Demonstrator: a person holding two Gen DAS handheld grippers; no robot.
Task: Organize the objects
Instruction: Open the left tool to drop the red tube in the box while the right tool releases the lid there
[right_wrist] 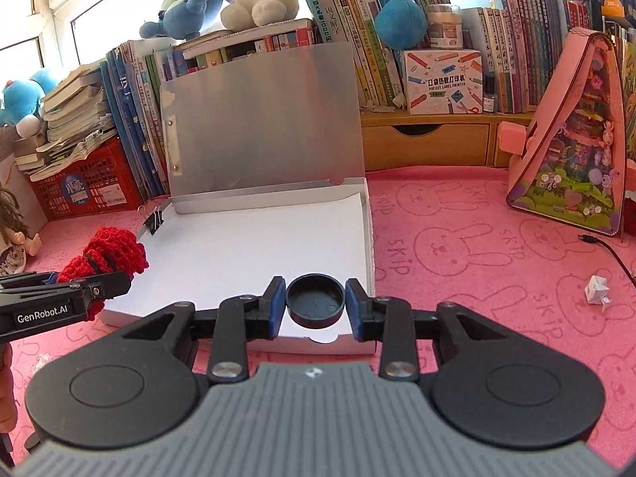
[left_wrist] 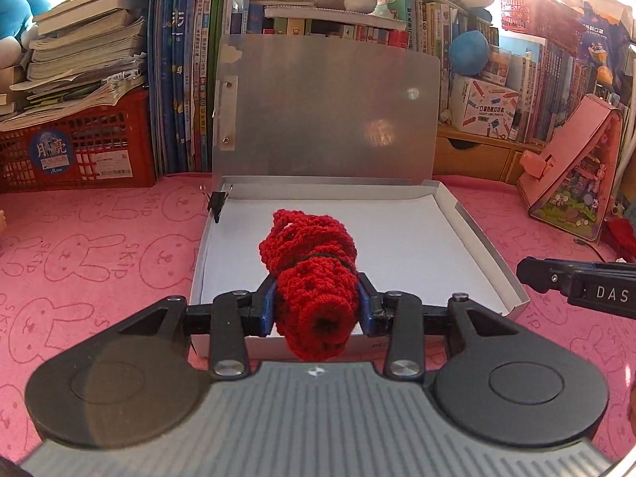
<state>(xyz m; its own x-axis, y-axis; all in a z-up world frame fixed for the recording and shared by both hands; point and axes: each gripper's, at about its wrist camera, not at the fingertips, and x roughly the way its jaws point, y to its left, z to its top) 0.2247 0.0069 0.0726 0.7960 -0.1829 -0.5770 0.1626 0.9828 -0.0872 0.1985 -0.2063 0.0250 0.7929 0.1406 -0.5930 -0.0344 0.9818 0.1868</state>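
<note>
My left gripper (left_wrist: 317, 306) is shut on a red crocheted bundle (left_wrist: 312, 274) tied with a dark band, held over the front of an open white box (left_wrist: 397, 238) with a silver lid standing up. My right gripper (right_wrist: 315, 305) is shut on a round black lid (right_wrist: 315, 300), hollow side up, over the box's front right corner (right_wrist: 369, 278). The bundle also shows in the right wrist view (right_wrist: 105, 256), with the left gripper at the box's left side. The right gripper's finger shows at the right edge of the left wrist view (left_wrist: 576, 282).
A black binder clip (right_wrist: 154, 218) is clipped on the box's left wall. Books, a red crate (left_wrist: 75, 147), plush toys and a wooden drawer unit (right_wrist: 429, 139) line the back. A pink triangular case (right_wrist: 576, 151), a cable and a folded paper scrap (right_wrist: 596, 290) lie right. A doll (right_wrist: 12, 238) sits left.
</note>
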